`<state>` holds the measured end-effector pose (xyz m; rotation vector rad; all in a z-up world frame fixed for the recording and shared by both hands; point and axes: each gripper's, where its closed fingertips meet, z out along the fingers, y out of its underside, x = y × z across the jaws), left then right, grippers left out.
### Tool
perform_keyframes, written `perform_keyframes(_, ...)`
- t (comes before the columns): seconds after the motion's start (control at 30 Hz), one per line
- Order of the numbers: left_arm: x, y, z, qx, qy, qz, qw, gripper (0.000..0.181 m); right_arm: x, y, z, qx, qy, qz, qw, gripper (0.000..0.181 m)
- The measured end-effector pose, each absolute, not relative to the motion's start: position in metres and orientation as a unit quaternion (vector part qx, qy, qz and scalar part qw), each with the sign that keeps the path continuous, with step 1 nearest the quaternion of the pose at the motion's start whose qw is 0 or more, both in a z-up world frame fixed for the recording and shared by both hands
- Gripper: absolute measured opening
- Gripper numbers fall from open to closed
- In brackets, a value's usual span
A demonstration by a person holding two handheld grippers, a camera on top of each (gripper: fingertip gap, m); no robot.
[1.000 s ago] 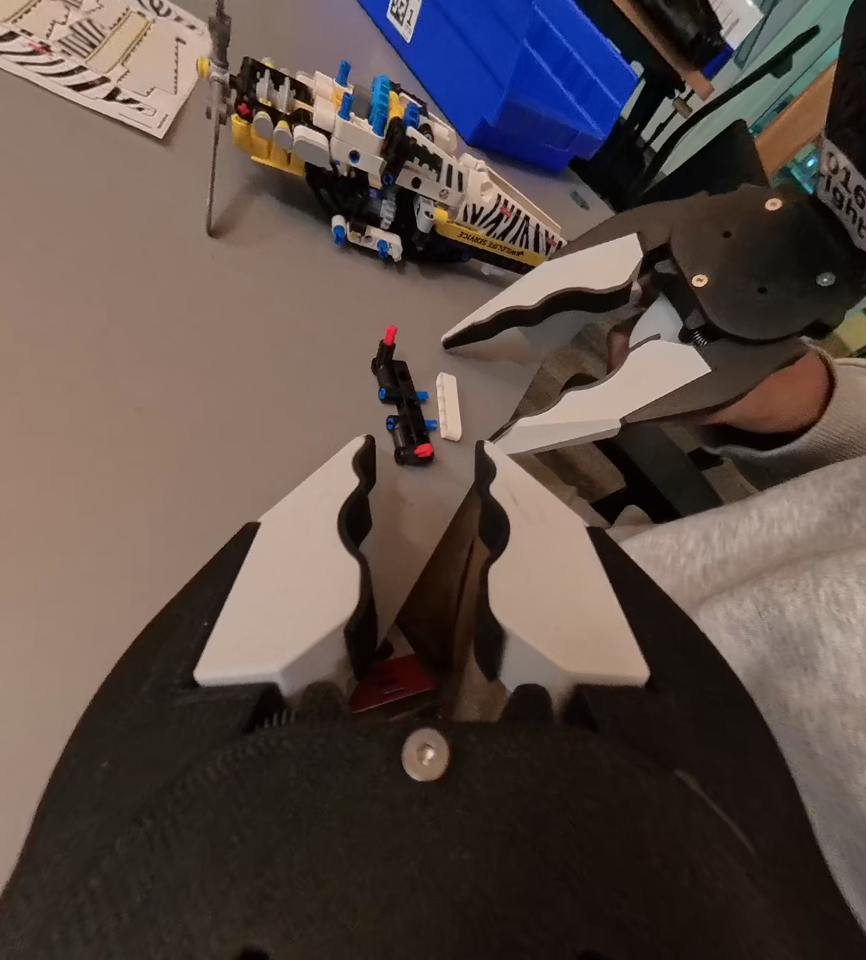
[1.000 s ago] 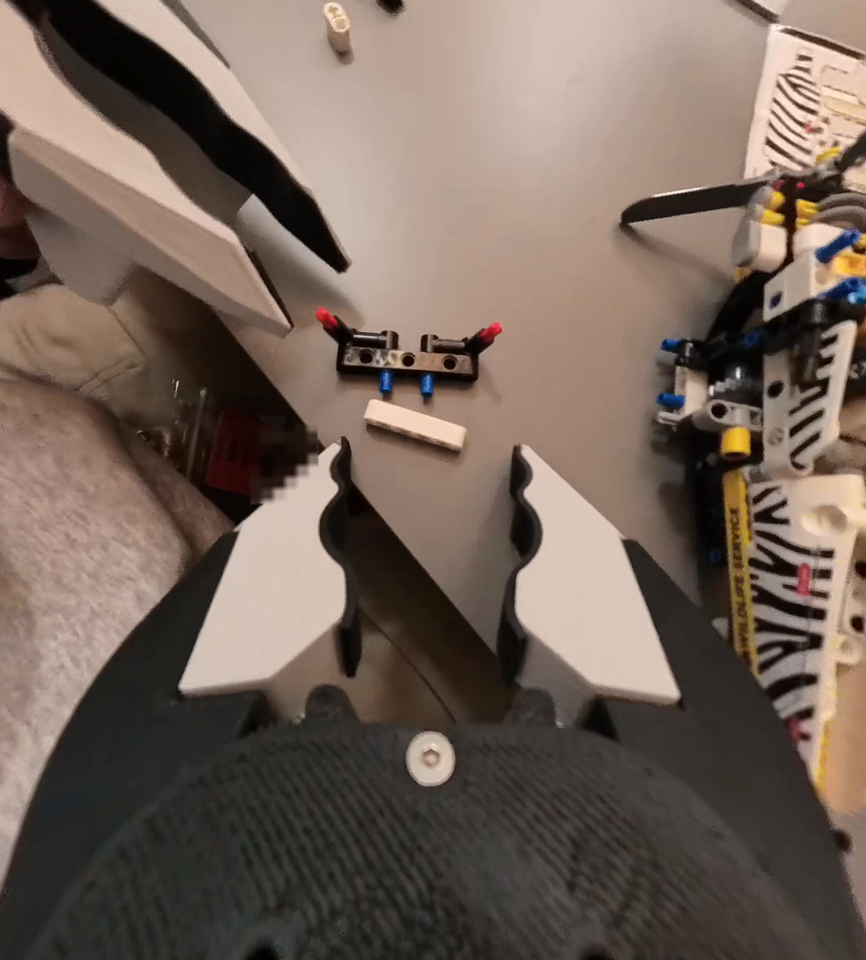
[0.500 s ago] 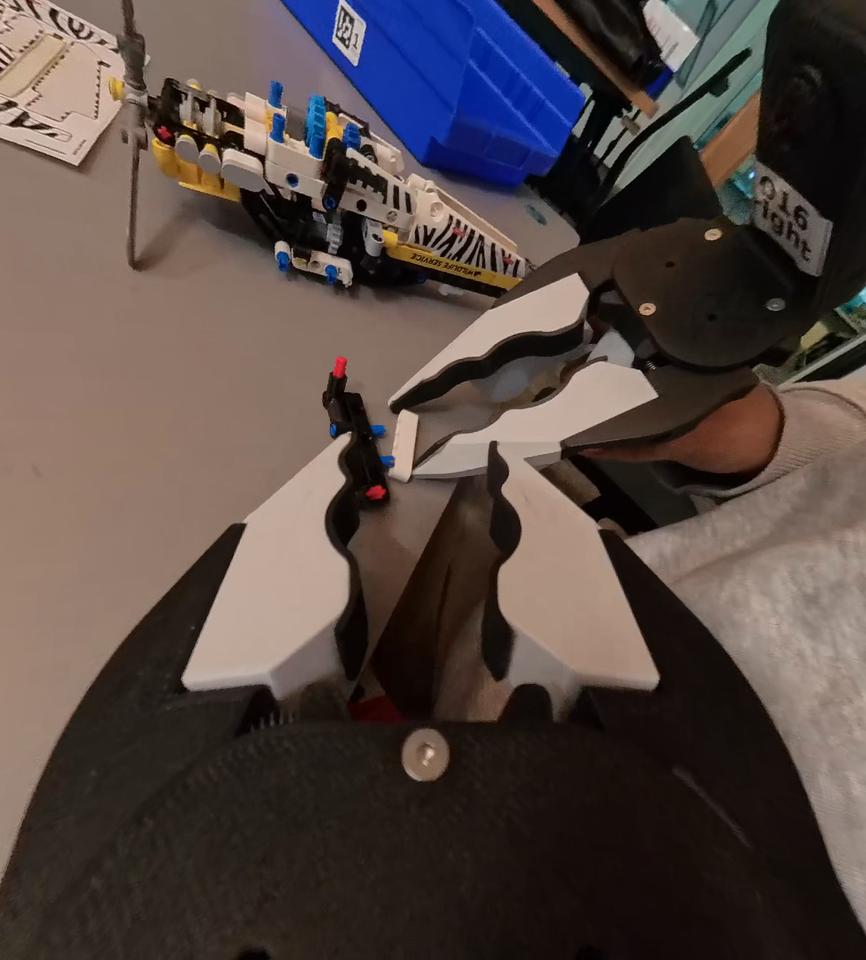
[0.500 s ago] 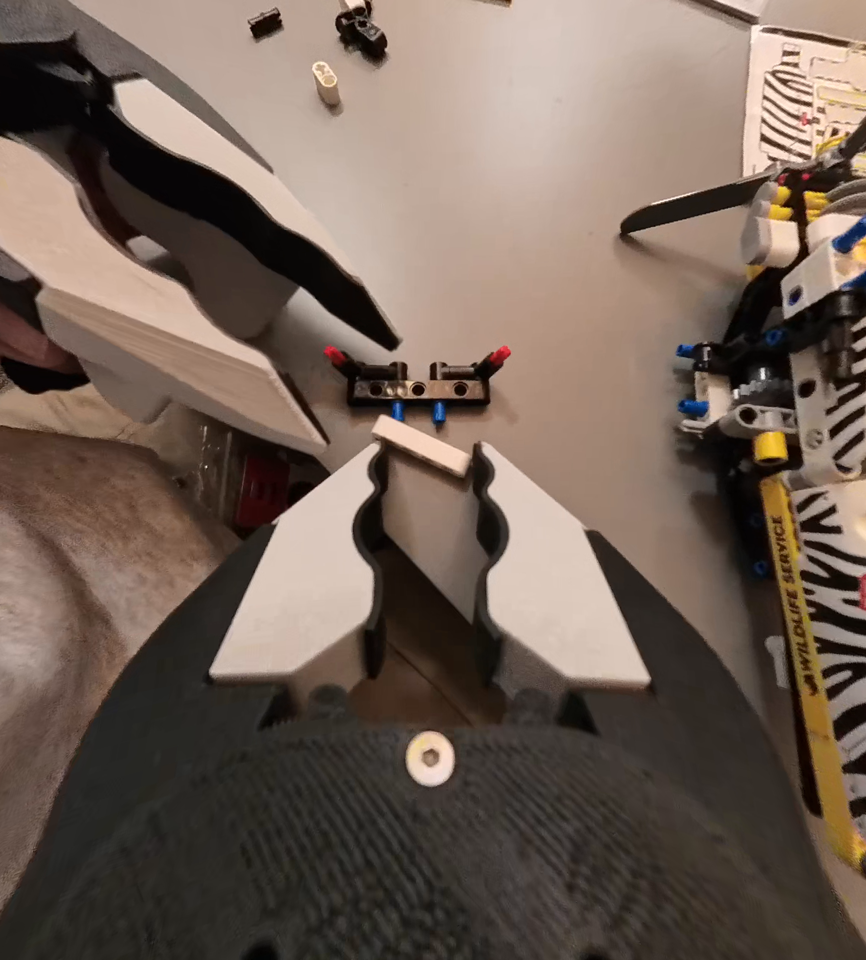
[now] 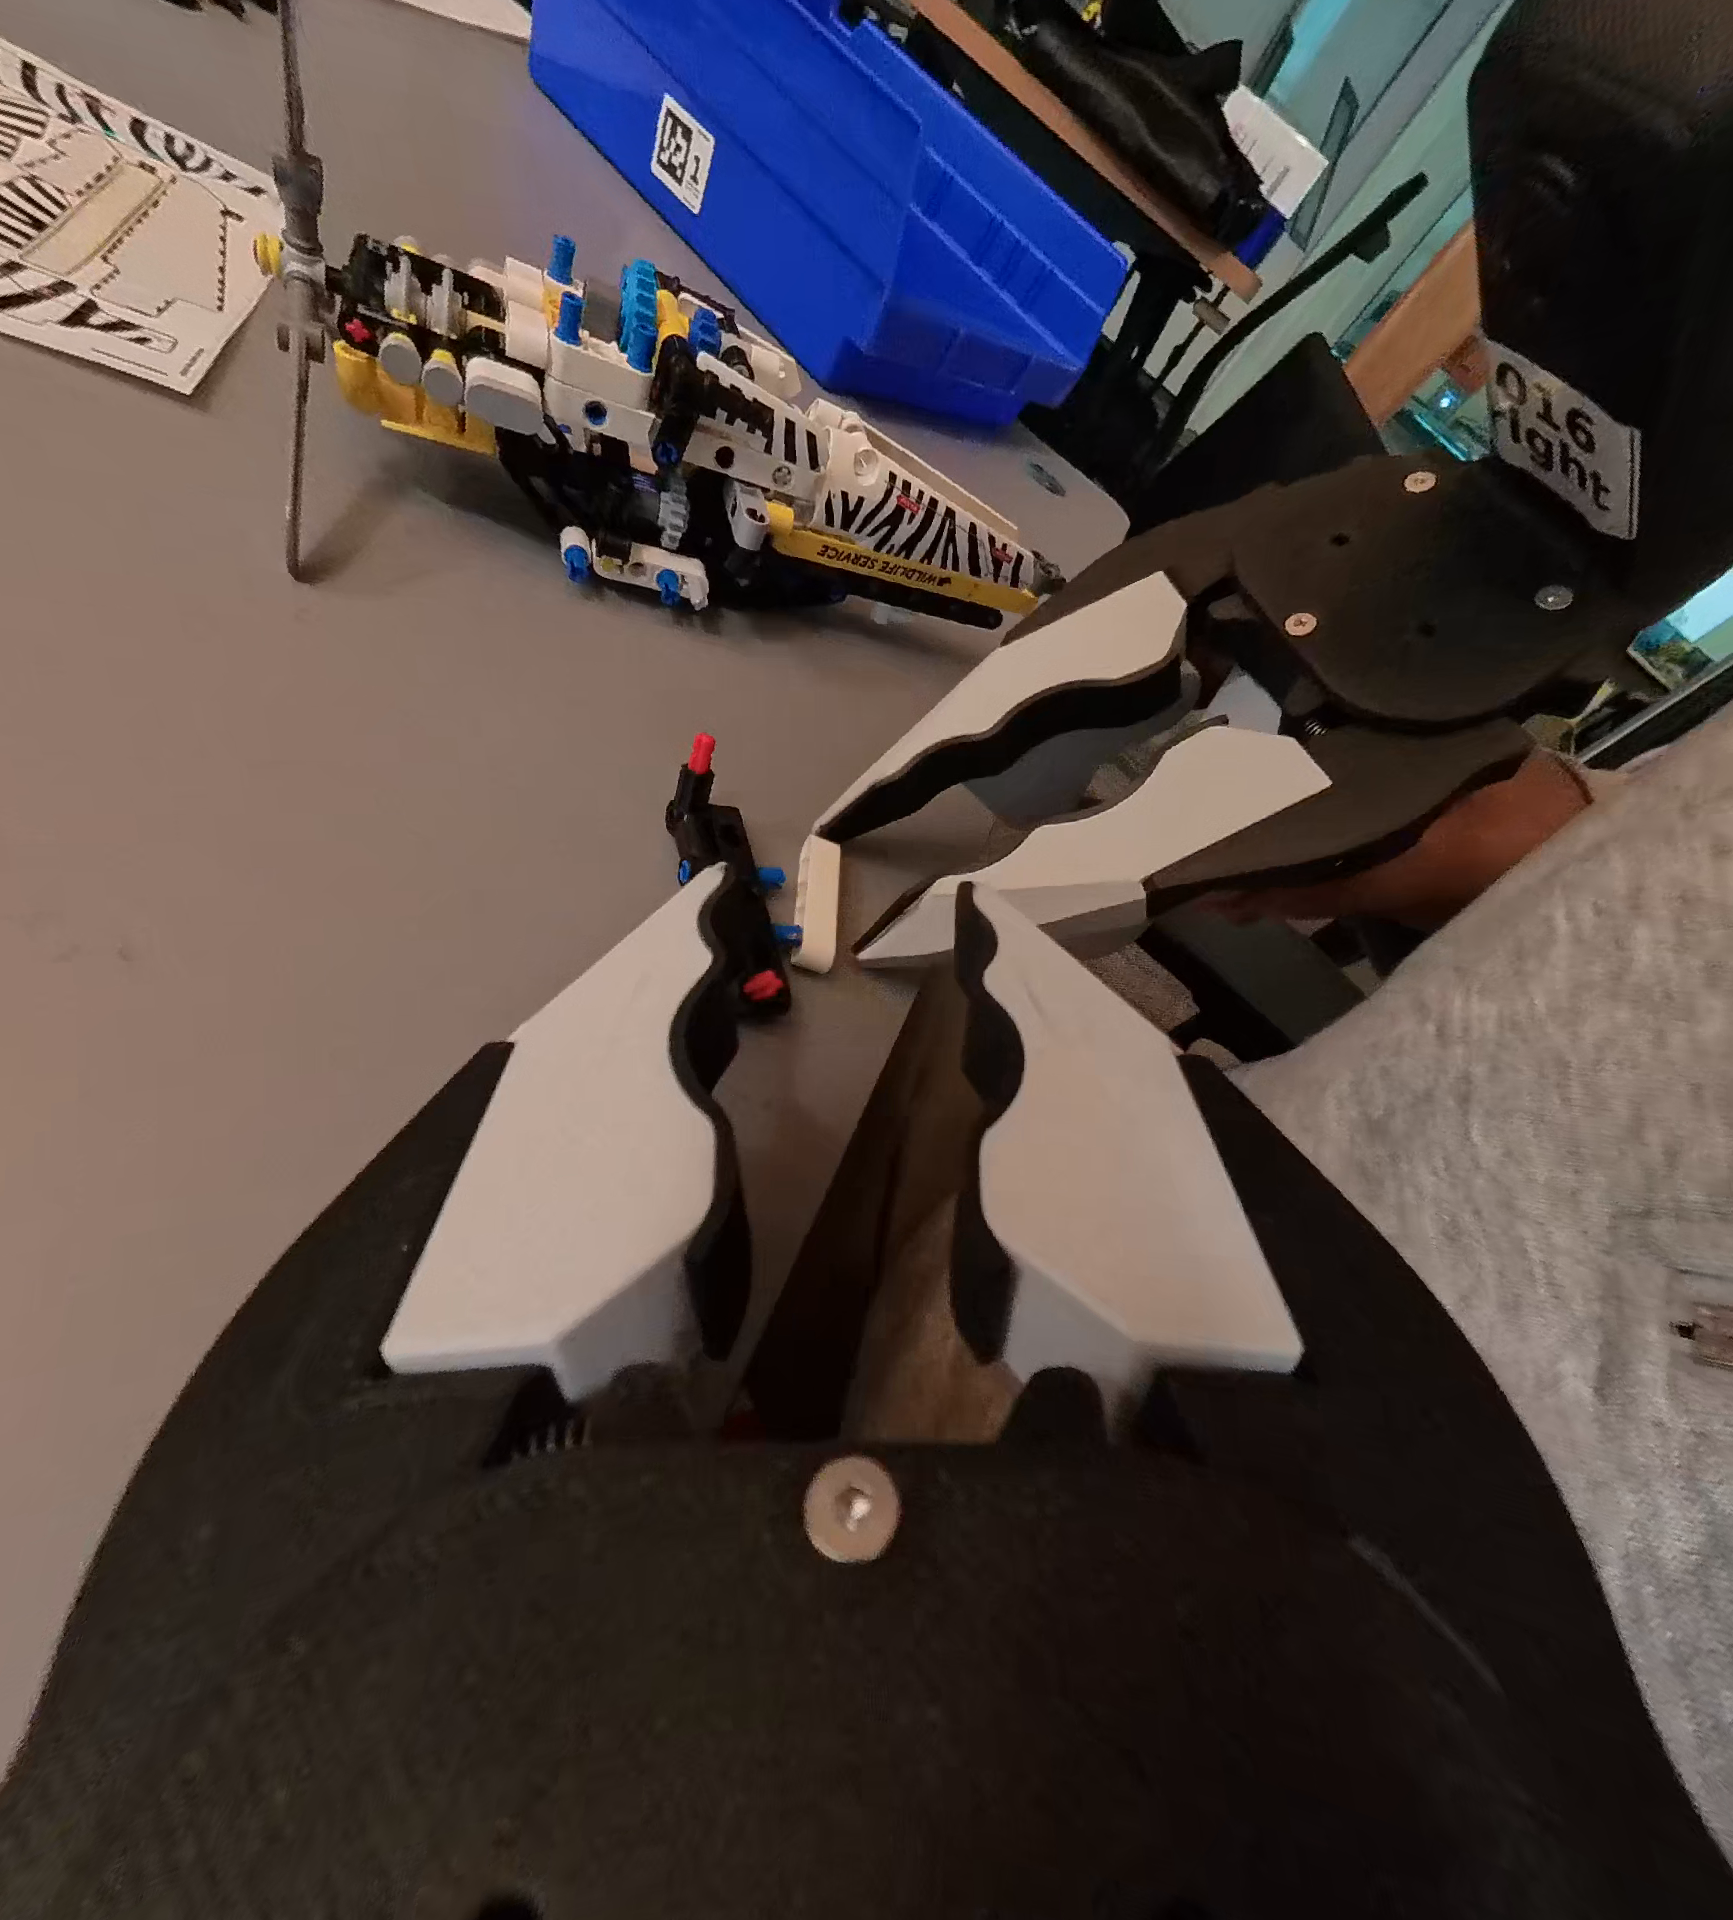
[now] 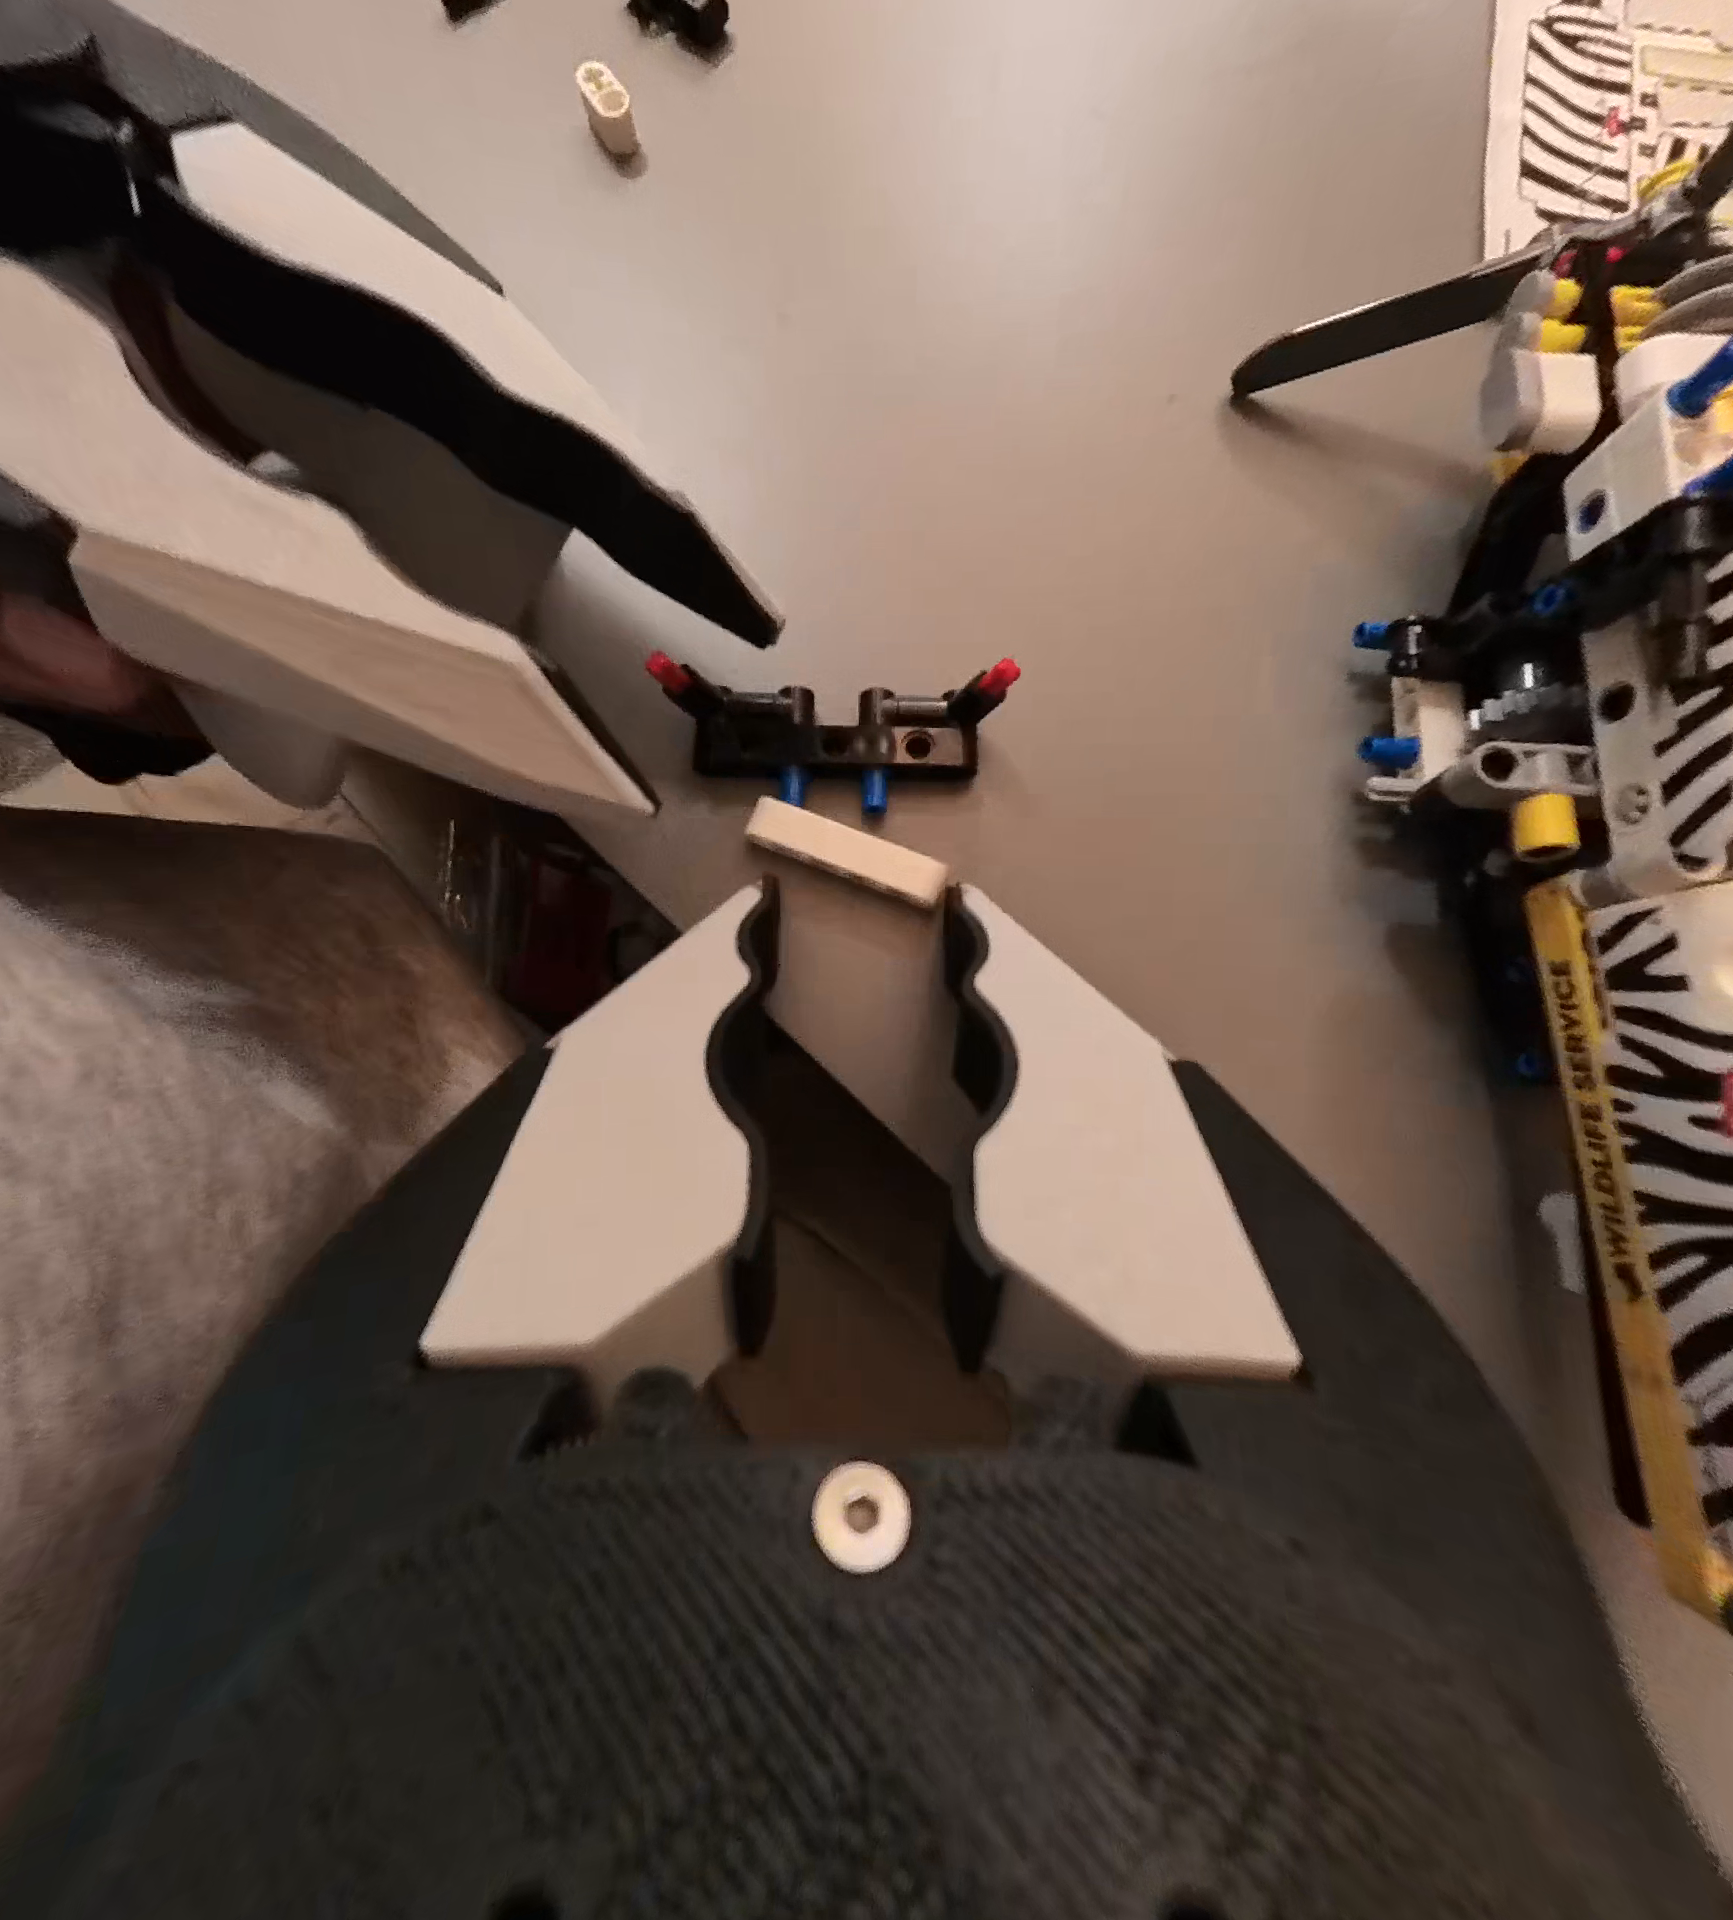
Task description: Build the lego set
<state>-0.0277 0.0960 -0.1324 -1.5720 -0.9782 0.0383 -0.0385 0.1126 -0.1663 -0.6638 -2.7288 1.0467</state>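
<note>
A short white beam [image 6: 846, 868] lies on the grey table with its ends touching the two fingertips of my right gripper [image 6: 854, 894], which is shut on it. It also shows in the left wrist view [image 5: 815, 906], as does the right gripper [image 5: 841, 891]. Just beyond it lies a black sub-assembly [image 6: 836, 740] with red tips and two blue pins, also seen in the left wrist view [image 5: 711, 821]. My left gripper [image 5: 841, 894] is open and empty, with its left finger beside the black sub-assembly's near end. It also shows in the right wrist view [image 6: 708, 719].
The zebra-striped yellow and white helicopter model [image 5: 685, 447] lies on its side farther back; it also shows in the right wrist view [image 6: 1672, 831]. A sticker sheet [image 5: 41, 208], a blue bin [image 5: 841, 187] and small loose parts [image 6: 613, 109] lie beyond. The table edge [image 5: 872, 1039] runs under both grippers. The gap from one gripper's tips to the other's is roughly 4 cm.
My right gripper has moved in onto the white beam and narrowed until its tips meet the beam's ends. My left gripper has moved forward beside the black sub-assembly.
</note>
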Motion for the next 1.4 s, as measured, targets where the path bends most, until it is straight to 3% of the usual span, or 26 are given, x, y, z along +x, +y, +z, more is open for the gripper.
perform_keyframes(0.47,-0.030,0.095,-0.134,-0.680,-0.423,0.033,0.598,0.031,-0.038,0.109,-0.165,-0.254,-0.896,0.358,0.070,0.037)
perform_keyframes(0.87,-0.029,0.095,-0.133,-0.677,-0.424,0.032,0.601,0.032,-0.045,0.116,-0.166,-0.277,-0.891,0.351,0.076,0.006)
perform_keyframes(1.07,-0.029,0.095,-0.134,-0.677,-0.423,0.031,0.601,0.031,-0.053,0.112,-0.167,-0.262,-0.897,0.346,0.086,0.005)
perform_keyframes(1.4,-0.028,0.095,-0.134,-0.678,-0.423,0.030,0.601,0.031,-0.047,0.108,-0.166,-0.249,-0.899,0.351,0.076,0.023)
